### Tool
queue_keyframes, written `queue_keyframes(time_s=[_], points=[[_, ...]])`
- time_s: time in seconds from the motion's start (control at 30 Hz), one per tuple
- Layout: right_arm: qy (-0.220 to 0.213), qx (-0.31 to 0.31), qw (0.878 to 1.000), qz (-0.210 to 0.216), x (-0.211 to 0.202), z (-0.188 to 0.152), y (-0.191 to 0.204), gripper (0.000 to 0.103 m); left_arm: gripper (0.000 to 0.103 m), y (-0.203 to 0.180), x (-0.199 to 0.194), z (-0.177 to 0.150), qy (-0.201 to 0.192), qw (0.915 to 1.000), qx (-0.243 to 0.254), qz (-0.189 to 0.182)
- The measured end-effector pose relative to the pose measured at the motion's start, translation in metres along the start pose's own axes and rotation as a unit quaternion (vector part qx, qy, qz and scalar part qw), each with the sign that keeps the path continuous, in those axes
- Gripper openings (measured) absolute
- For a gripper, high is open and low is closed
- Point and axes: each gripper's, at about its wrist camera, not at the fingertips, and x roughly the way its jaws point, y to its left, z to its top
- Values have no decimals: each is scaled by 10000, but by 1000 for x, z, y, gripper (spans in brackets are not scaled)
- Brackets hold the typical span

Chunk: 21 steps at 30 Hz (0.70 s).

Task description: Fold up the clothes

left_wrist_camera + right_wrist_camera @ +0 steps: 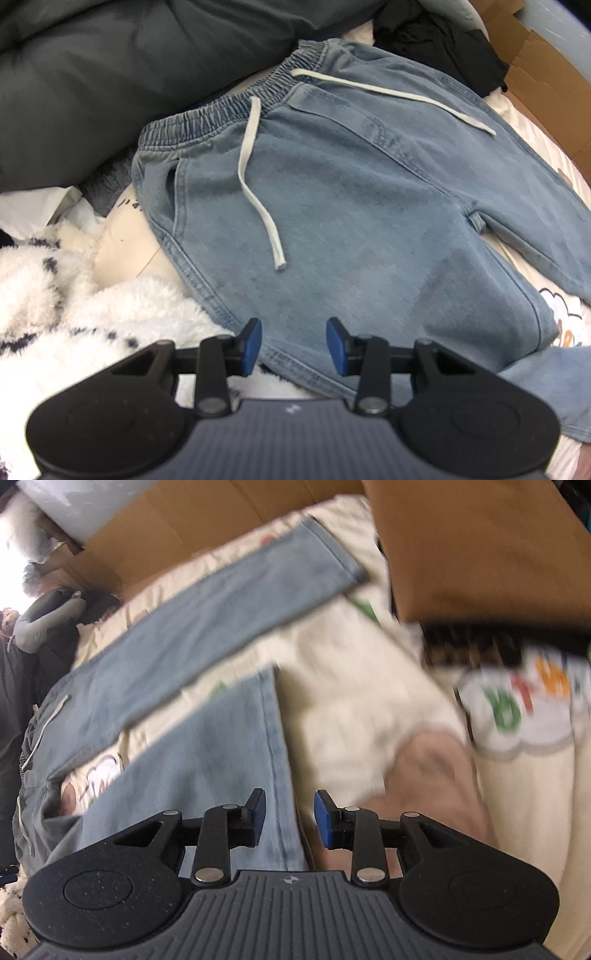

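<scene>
Light blue denim trousers lie flat on a cream bed cover, elastic waistband at the far side, white drawstring loose across the front. My left gripper is open and empty, hovering over the trousers' near side seam. In the right wrist view the two legs spread apart: the far leg and the near leg. My right gripper is open and empty above the near leg's edge, close to its hem. That view is motion blurred.
A dark grey duvet lies behind the waistband. A white fluffy blanket sits at the left. Cardboard boxes stand by the leg ends, and cardboard shows at far right. The printed cream cover lies underneath.
</scene>
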Motion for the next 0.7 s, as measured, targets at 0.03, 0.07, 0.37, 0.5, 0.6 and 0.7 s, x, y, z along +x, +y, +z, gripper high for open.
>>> queue_keyframes(time_s=[0.03, 0.07, 0.37, 0.5, 0.6, 0.7], points=[[18, 50, 10000, 26, 1, -6, -3, 32, 42, -1, -1, 0, 1, 10000, 5, -5], [41, 108, 9999, 51, 1, -12, -6, 32, 42, -2, -1, 0, 3, 10000, 10, -11], [275, 778, 9956, 452, 13, -48, -23, 45, 43, 5, -8, 6, -54, 9999, -68, -85], [416, 1349, 9863, 859, 29, -60, -30, 46, 43, 9, -7, 4, 53, 9999, -136, 16], [439, 1560, 9804, 1122, 38, -68, -26, 46, 45, 14, -11, 2, 44, 9997, -220, 25], [380, 1711, 9770, 1214, 47, -71, -23, 46, 45, 19, -12, 0, 67, 9997, -221, 97]])
